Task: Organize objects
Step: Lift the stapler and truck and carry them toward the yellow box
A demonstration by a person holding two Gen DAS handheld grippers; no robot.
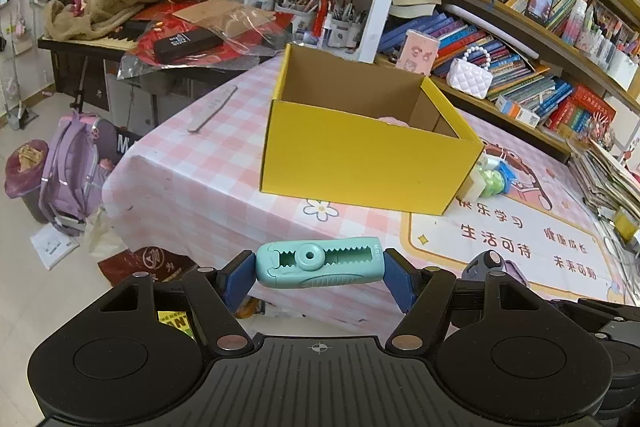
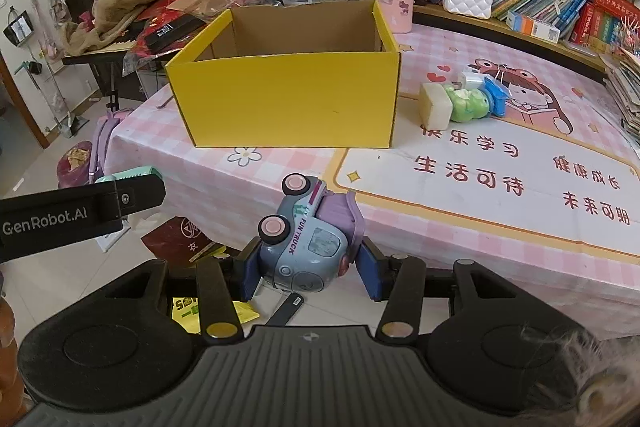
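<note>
Left gripper (image 1: 319,269): I had its blue pads clamped on the ends of a teal eraser holder (image 1: 318,263), held crosswise short of the yellow box (image 1: 360,151). Right gripper (image 2: 308,269): pinching a blue-grey toy truck (image 2: 308,239), wheels upward, over the pink checked tablecloth's (image 2: 240,183) near edge, box open-topped beyond.

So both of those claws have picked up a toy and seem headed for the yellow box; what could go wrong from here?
Three risks, as far as I can judge:
1. The toy truck hangs tilted in the right gripper, pinched on its rounded body, so it could slip out.
2. The left gripper holds the teal eraser only by its ends; a knock on the yellow box wall could twist it loose.
3. The two grippers travel close together and might bump each other over the box.
</note>
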